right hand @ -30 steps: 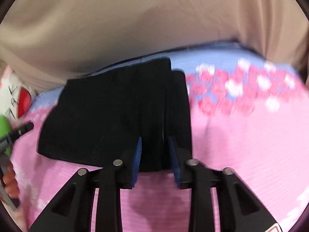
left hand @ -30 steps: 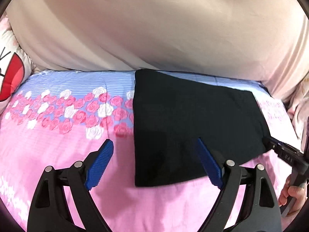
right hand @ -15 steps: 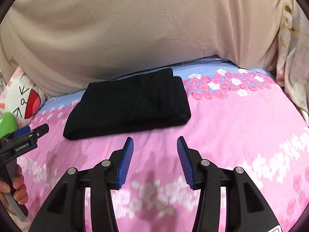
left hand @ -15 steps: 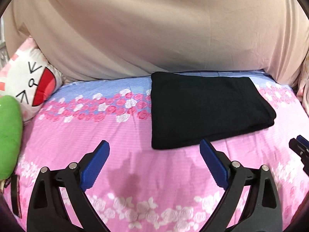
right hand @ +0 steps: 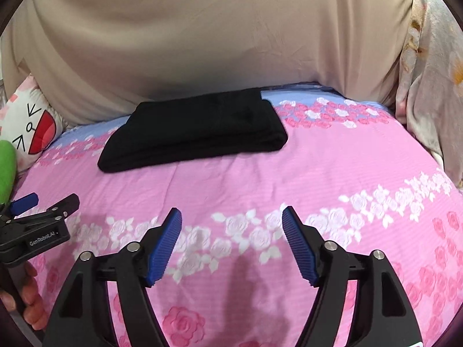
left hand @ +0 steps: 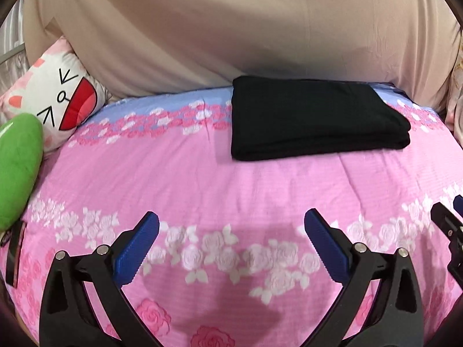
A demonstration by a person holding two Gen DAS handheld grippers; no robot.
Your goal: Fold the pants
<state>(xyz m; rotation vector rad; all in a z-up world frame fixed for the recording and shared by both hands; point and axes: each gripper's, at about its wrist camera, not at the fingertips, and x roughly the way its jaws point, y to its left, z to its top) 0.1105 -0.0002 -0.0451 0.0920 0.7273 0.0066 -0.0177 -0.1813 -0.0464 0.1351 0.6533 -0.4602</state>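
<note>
Bed [left hand: 179, 179] with pink rose-print cover fills both views; pale blue band of the cover runs along its far edge, where a beige draped sheet [left hand: 231, 29] rises like a wall from about 9 to 3 o'clock. At the left limit, 9 to 10 o'clock in the left wrist view, a white cartoon-face pillow [left hand: 55, 101] and a green plush [left hand: 17, 167] lie against the bed edge; at the right limit, 2 to 3 o'clock in the right wrist view, a pale flowered cloth [right hand: 431, 86] hangs. Wide band of bare pink cover lies open between the far stack and both tools. Pants [left hand: 312, 121], black, folded into a flat rectangular stack, lie on the bed at the far side, about 1 o'clock in the left wrist view and 11 to 12 o'clock in the right wrist view, far edge touching or just beside the beige sheet; cannot tell which. Layered fold edges show on the near and right sides. Left tool [left hand: 231, 241]: blue pads spread wide apart, jaws have just been opening further, nothing between them, over bare cover well apart from the pants. Right tool [right hand: 231, 238]: pads apart, less wide than the left, jaws have just been opening, nothing between them, touching nothing. Person's fingers [right hand: 31, 300] grip the left tool's handle at 8 o'clock in the right wrist view.
</note>
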